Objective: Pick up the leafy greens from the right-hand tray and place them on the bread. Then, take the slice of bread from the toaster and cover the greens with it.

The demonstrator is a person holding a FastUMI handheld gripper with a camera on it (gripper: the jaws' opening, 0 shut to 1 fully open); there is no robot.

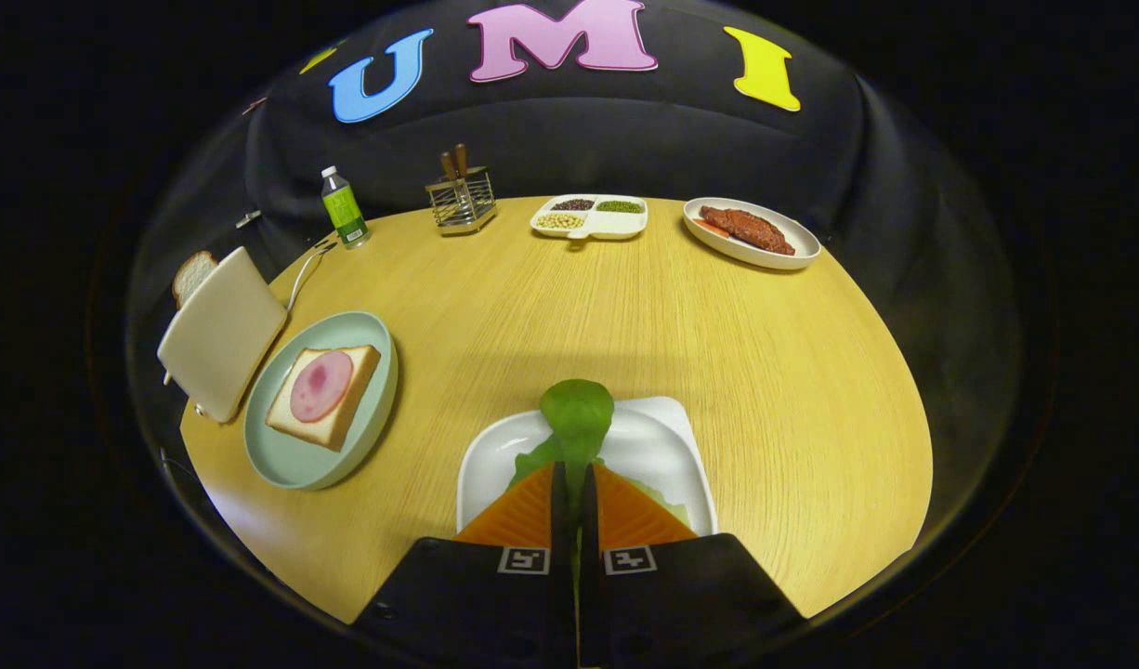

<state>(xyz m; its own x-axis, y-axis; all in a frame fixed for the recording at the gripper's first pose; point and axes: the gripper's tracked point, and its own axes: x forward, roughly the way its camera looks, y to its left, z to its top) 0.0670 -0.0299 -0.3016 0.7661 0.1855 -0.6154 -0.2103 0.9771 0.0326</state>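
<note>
Green lettuce leaf (577, 418) is pinched between the nearly closed fingers of the gripper (572, 483), above the white tray (662, 437). Left sits a plate (291, 465) with ham-topped bread (323, 395), beside the toaster (221, 330) holding a slice (191, 274). Bottle (344, 206) label unreadable.

Round wooden table (551, 307) w/ light grain. Landmark: white tray (653, 446), nearest the gripper. Left of it, green plate (281, 455), then toaster (218, 333). Beyond it, far side: divided dish (590, 226); utensil rack (462, 201) & bottle (344, 208) further left; oval plate (792, 253) right.
</note>
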